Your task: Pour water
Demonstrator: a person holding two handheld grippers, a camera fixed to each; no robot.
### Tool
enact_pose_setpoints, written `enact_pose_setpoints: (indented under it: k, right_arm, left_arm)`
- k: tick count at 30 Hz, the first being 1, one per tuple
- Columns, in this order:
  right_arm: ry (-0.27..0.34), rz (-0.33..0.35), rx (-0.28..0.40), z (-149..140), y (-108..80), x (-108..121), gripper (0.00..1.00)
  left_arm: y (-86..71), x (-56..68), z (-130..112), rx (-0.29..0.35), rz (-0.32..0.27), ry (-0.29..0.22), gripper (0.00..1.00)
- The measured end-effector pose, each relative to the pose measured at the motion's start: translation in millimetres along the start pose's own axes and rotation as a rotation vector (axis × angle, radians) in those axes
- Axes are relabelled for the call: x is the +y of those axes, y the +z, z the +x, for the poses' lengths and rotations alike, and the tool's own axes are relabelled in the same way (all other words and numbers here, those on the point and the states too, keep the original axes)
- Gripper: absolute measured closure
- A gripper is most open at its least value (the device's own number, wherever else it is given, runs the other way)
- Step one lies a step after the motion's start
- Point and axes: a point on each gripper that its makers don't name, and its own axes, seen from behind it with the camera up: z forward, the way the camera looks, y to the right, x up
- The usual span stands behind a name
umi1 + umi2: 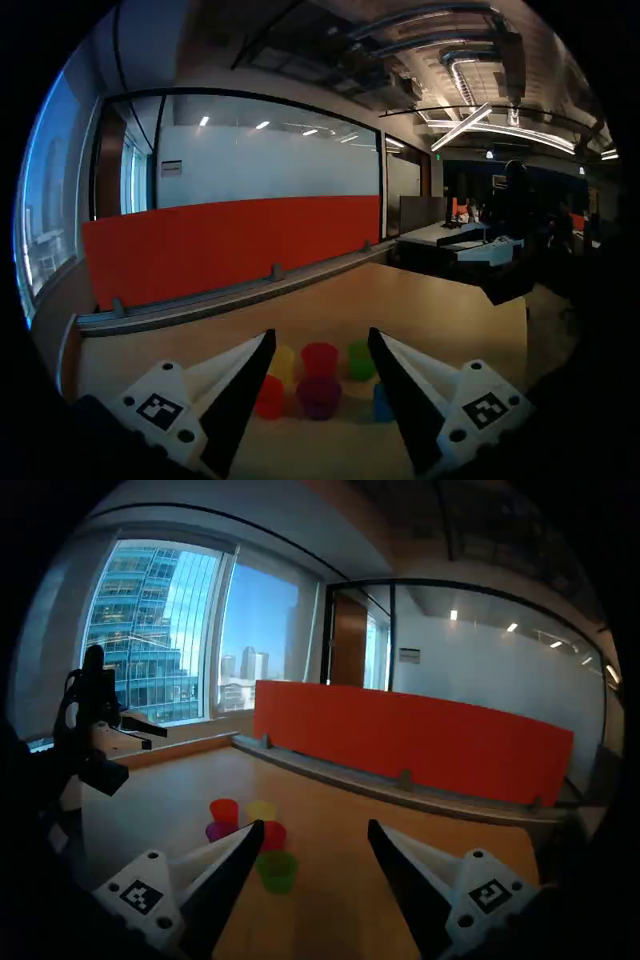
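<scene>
My left claw [321,332] hung spread over the wooden table [448,308], its two fingers [240,384] wide apart and gripping nothing. Between them, farther off on the table, a tight cluster of small plastic cups stood in two rows. The far row had a yellow cup [282,362], a red cup [320,358] and a green cup [361,360]. The near row had an orange-red cup [270,398], a purple cup [319,398] and a blue cup [382,402], the last partly hidden behind one finger. All stood upright, and I could not tell whether any held water. My right claw [314,824] was likewise spread and empty, facing the same cluster from another side, with the green cup nearest it. Along the table's far edge ran an orange panel [240,240] with glass above. To the left of it, in the right gripper view, a tall window [160,632] showed city towers.
</scene>
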Motion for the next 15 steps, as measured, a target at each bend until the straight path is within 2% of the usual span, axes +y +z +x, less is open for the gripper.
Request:
enact_pose_setpoints:
  k: [8,15]
  right_arm:
    - [0.001,0.020,-0.032,-5.8,4.2,-1.0,0.00]
    - [-0.014,0.047,-0.073,-16.1,10.3,-6.4,0.00]
  left_arm:
    - [6.1,8.1,-15.2,-0.032,-0.052,0.015,0.15]
    - [12.6,24.3,-33.4,-0.072,-0.131,0.004,0.15]
